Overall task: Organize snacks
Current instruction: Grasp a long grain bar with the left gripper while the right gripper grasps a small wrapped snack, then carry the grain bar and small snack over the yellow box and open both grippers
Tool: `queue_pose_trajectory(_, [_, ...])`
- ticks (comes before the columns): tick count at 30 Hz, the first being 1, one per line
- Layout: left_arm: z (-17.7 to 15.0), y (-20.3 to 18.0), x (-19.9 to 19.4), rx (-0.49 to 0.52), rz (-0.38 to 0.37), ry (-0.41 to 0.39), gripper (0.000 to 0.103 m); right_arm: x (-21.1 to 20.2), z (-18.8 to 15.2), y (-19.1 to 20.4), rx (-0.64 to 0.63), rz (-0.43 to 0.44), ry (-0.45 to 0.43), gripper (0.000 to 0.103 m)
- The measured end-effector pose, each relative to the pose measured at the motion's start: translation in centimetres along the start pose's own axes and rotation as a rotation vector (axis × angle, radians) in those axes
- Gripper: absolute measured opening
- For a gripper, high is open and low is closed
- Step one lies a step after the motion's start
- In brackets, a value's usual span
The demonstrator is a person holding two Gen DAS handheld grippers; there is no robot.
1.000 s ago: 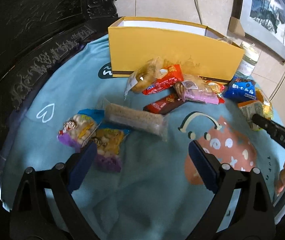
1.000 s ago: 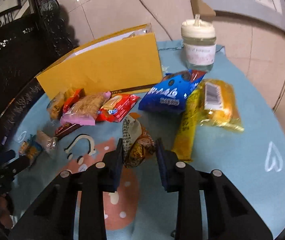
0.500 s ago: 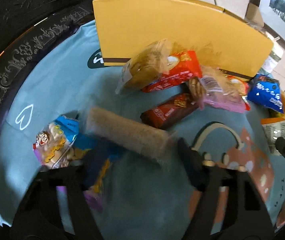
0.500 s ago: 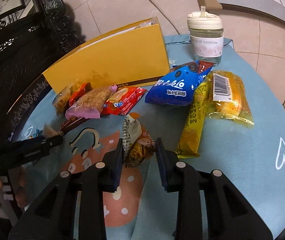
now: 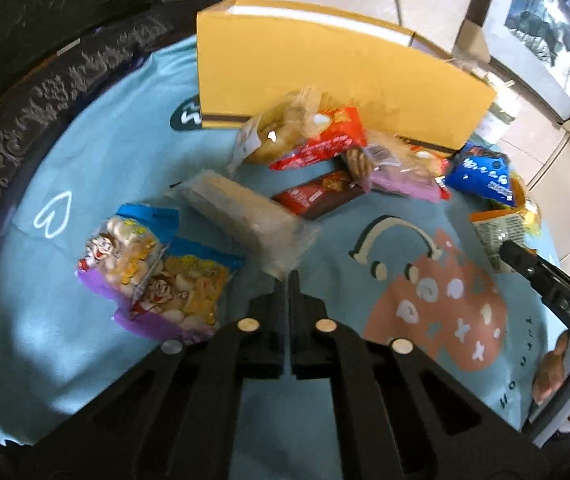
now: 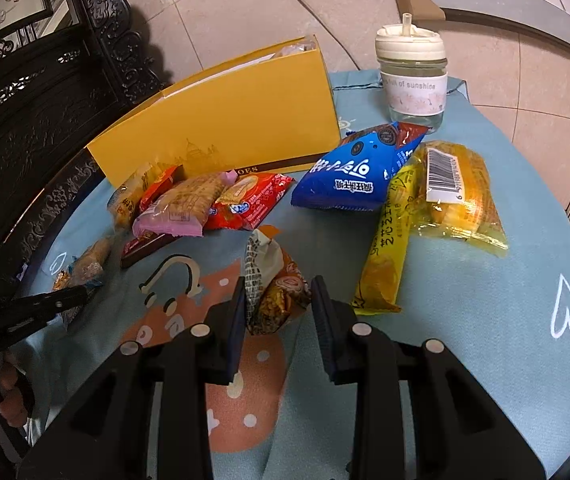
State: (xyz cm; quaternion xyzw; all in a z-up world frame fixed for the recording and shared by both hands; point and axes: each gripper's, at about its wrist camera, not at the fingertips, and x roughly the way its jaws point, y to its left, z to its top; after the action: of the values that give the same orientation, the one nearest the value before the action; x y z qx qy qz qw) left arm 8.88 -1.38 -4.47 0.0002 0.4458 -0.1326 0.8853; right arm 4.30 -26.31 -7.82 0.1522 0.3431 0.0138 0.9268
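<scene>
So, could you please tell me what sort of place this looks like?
Probably a home living or dining room: a cloth-covered round table, dark carved wooden furniture, framed pictures propped by a tiled floor.

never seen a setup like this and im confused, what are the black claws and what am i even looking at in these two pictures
There is no robot here. A person holds a hand-held gripper in each hand, and each one carries a wide-angle camera looking along its two fingers. So one picture is the left gripper's view and the other is the right's.

Both look down at a round table with a blue tablecloth. On it stand a yellow box and a lidded jar, with snack packets scattered in front, such as a blue bag.

The left gripper is shut, apparently pinching the end of a clear-wrapped cracker pack. The right gripper is closed on an orange and white packet.
</scene>
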Motion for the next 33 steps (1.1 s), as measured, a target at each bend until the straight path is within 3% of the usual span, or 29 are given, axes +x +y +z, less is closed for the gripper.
queue_pose_trajectory(7, [-0.6, -0.7, -2.0, 0.035, -0.041, -0.009, 0.001, -0.1, 0.0, -0.1, 0.006, 0.003, -0.005, 0.032])
queue_pose_trajectory(9, [-0.6, -0.1, -1.6, 0.007, -0.023, 0.012, 0.014, -0.1, 0.0, 0.1, 0.003, 0.004, -0.003, 0.032])
queue_pose_trajectory(10, [-0.3, 0.5, -1.1, -0.034, -0.008, 0.025, 0.033, -0.1, 0.0, 0.1, 0.001, 0.004, -0.001, 0.032])
queue_pose_trajectory(11, [0.0, 1.0, -0.7, -0.073, 0.002, 0.029, 0.044, -0.1, 0.0, 0.2, -0.003, 0.004, 0.0, 0.032])
queue_pose_trajectory(14, [1.4, 1.8, 0.3, -0.163, 0.005, 0.042, 0.044, -0.2, 0.0, 0.3, -0.006, 0.009, -0.005, 0.032])
queue_pose_trajectory(19, [4.1, 0.7, 3.3, -0.171, 0.08, 0.089, 0.044, -0.1, 0.1, 0.3, -0.008, 0.016, -0.001, 0.032])
queue_pose_trajectory(24, [4.7, 1.1, 6.2, -0.207, 0.138, 0.131, 0.046, -0.1, 0.1, 0.3, -0.011, 0.024, 0.005, 0.032])
queue_pose_trajectory(29, [3.2, 0.6, 4.9, -0.152, 0.169, 0.13, 0.032, -0.3, 0.0, 0.6, -0.024, 0.031, 0.003, 0.032])
queue_pose_trajectory(33, [2.0, 1.3, 2.3, -0.167, 0.108, 0.094, 0.03, -0.4, 0.0, 0.8, -0.03, 0.029, -0.003, 0.032])
